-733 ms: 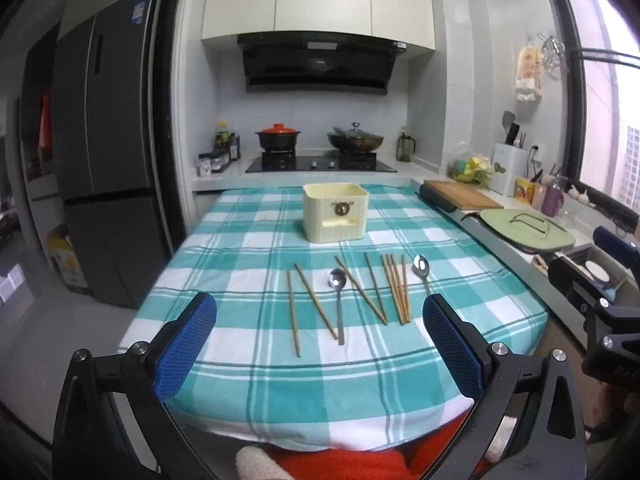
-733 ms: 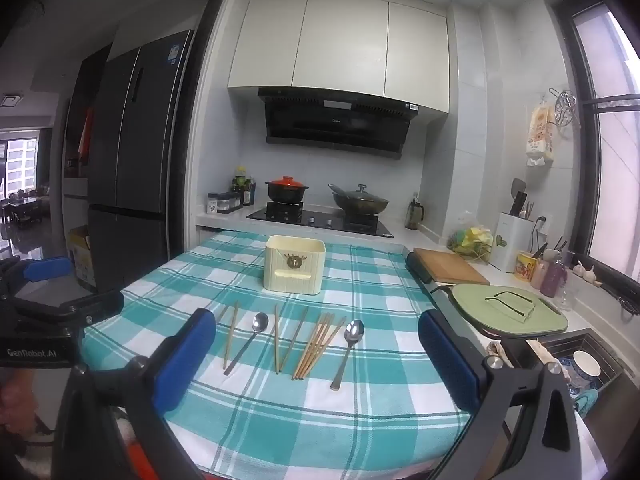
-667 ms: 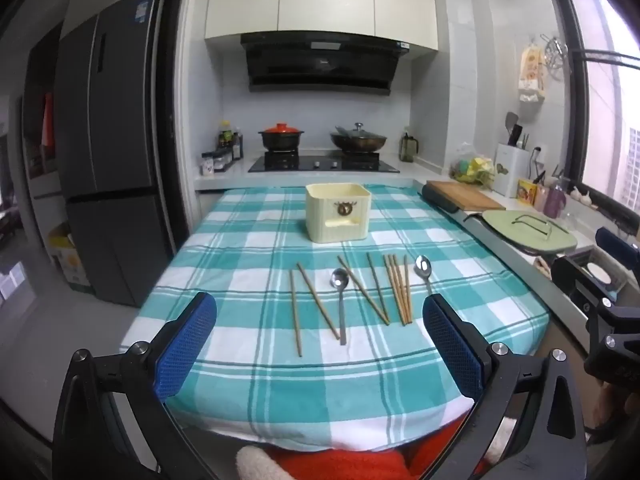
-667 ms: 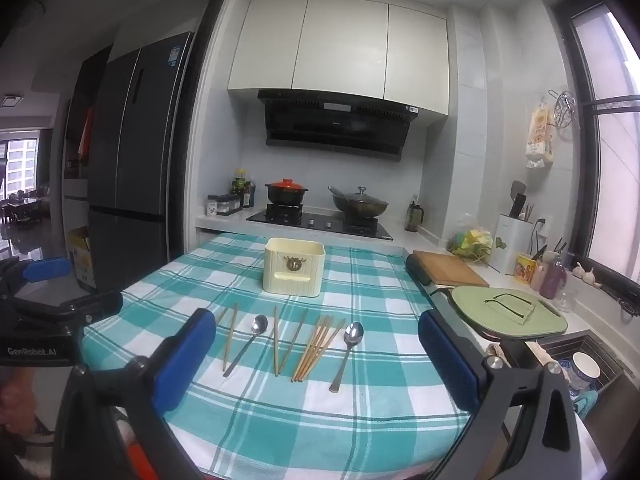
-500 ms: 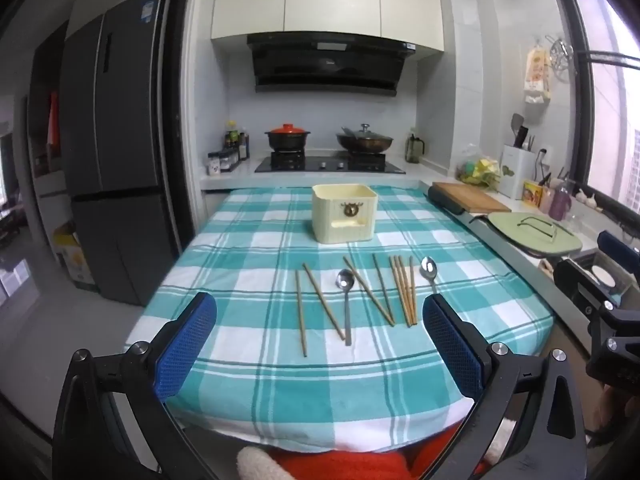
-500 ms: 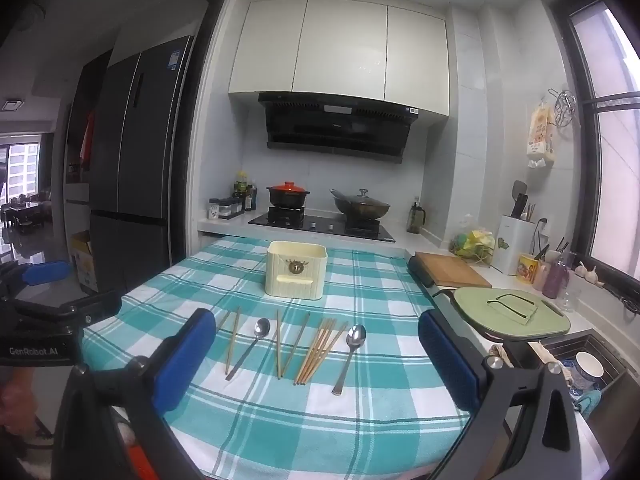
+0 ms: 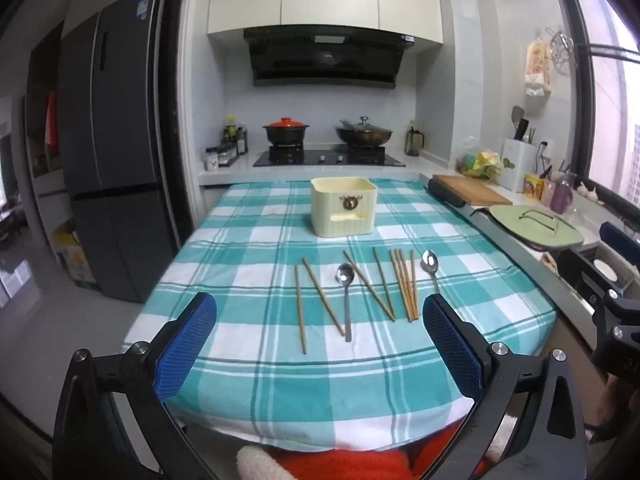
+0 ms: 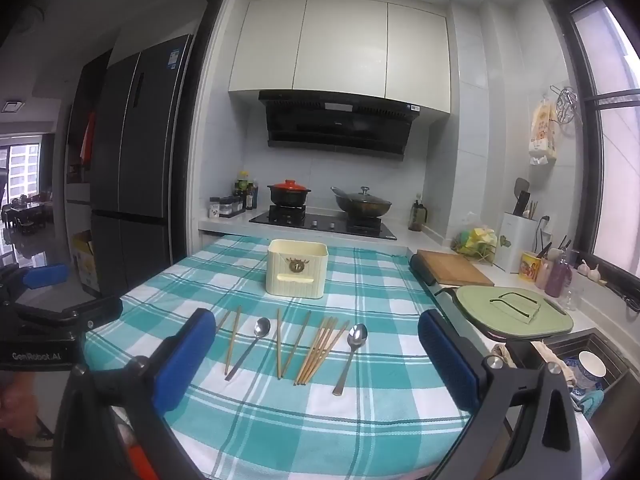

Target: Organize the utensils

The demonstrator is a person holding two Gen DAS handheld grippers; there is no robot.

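Note:
A cream utensil holder (image 7: 343,206) (image 8: 297,267) stands mid-table on the teal checked cloth (image 7: 248,264) (image 8: 372,400). In front of it lie several wooden chopsticks (image 7: 404,284) (image 8: 318,350) and two steel spoons, a left spoon (image 7: 345,292) (image 8: 250,344) and a right spoon (image 7: 431,266) (image 8: 351,350). My left gripper (image 7: 320,344) is open and empty, near the table's front edge. My right gripper (image 8: 316,364) is open and empty, over the front right part of the table.
A fridge (image 7: 108,184) stands left of the table. A counter on the right holds a cutting board (image 7: 468,194), a green lid (image 7: 534,226) and a sink (image 8: 580,364). A stove with pots (image 7: 324,148) is behind.
Both grippers have drifted slightly, so the table looks a little shifted in view. Nothing on the table has moved.

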